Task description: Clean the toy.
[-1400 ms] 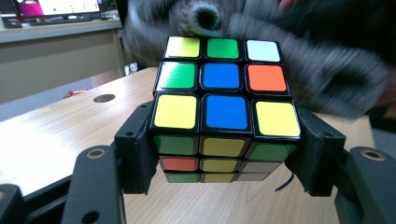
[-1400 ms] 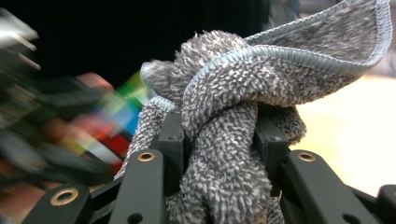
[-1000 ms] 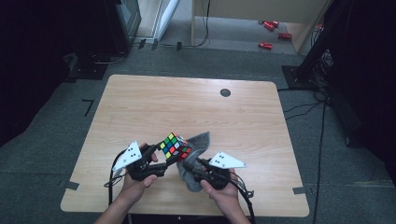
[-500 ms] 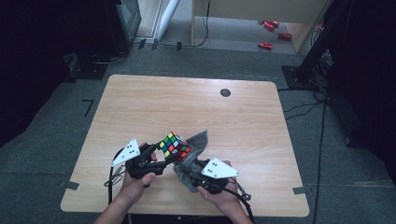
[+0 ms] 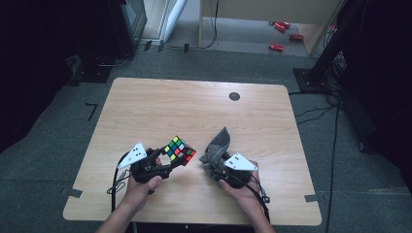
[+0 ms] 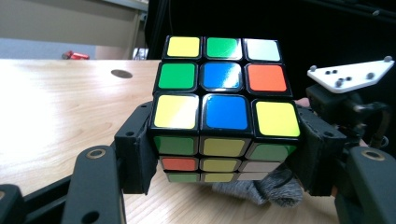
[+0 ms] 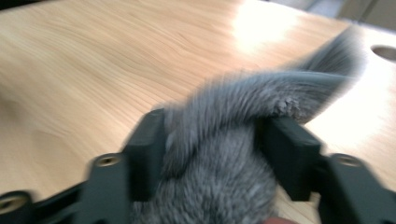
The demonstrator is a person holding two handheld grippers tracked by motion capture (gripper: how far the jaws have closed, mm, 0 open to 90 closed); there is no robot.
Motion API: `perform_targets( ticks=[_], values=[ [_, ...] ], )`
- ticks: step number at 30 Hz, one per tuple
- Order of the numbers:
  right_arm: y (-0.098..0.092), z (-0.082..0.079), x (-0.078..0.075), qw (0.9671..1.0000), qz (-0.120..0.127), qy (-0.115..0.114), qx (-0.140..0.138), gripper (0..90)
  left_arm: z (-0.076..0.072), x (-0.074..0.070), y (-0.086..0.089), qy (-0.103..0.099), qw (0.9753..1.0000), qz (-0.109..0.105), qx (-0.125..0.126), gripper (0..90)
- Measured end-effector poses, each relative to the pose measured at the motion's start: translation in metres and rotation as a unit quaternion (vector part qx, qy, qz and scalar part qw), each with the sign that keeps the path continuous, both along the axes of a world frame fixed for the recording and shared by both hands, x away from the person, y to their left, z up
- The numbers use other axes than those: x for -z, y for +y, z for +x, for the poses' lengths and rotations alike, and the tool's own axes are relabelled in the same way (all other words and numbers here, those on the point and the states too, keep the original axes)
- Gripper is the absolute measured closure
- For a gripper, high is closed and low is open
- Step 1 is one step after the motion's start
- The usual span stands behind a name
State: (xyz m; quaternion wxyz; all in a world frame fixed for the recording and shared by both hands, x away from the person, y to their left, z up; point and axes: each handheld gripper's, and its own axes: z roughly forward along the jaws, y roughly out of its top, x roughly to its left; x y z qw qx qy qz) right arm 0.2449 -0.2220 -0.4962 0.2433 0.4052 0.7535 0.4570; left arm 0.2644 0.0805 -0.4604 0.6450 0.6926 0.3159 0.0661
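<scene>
One puzzle cube sits low and left of centre in the high view, lifted off the wooden table and tilted on a corner. The left gripper clamps it between its two black jaws; in the left gripper view the cube shows glossy stickers framed in black: yellow, green, white along the top row, green, blue, orange below, then yellow, blue, yellow. One grey cloth, fuzzy and crumpled, rises to a point just right of the cube, apart from it. The right gripper pinches it; in the right gripper view the cloth bunches between the jaws, blurred. Two grippers, two hands, one dark round hole at the table's upper right.
</scene>
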Motion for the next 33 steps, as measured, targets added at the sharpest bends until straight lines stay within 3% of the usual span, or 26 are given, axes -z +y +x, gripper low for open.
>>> perform_targets(
  ticks=[2, 4, 6, 10, 13, 18, 27, 33],
  values=[
    [-0.003, 0.002, 0.001, 0.9999, -0.004, 0.002, 0.011, 30.2, 0.001, 0.0, 0.0, 0.004, 1.0, 0.001, -0.001, 34.5],
    [-0.006, 0.001, -0.002, 0.9997, -0.008, -0.013, 0.022, 24.7, 0.002, 0.001, 0.0, 0.009, 1.0, 0.002, 0.0, 34.5],
    [-0.007, -0.002, -0.008, 0.9995, 0.0, -0.029, 0.015, 22.1, 0.002, 0.001, 0.0, 0.013, 0.9999, 0.003, 0.0, 34.5],
    [0.006, -0.013, -0.021, 0.9964, 0.014, -0.073, -0.041, 21.7, 0.002, 0.001, -0.002, 0.026, 0.9997, 0.0, 0.003, 34.5],
    [0.02, -0.02, -0.024, 0.9919, 0.031, -0.088, -0.086, 22.1, 0.002, -0.001, -0.004, 0.04, 0.9992, -0.003, 0.002, 34.5],
    [0.036, -0.025, -0.021, 0.9857, 0.033, -0.116, -0.118, 21.7, 0.0, -0.003, -0.01, 0.052, 0.9985, -0.004, 0.016, 34.5],
    [0.045, -0.032, -0.022, 0.9805, 0.016, -0.165, -0.105, 19.4, -0.004, -0.004, -0.021, 0.074, 0.9967, -0.002, 0.033, 34.5],
    [0.047, -0.033, -0.02, 0.9773, -0.005, -0.189, -0.095, 25.0, -0.006, -0.004, -0.026, 0.087, 0.995, -0.004, 0.048, 34.4]
  ],
)
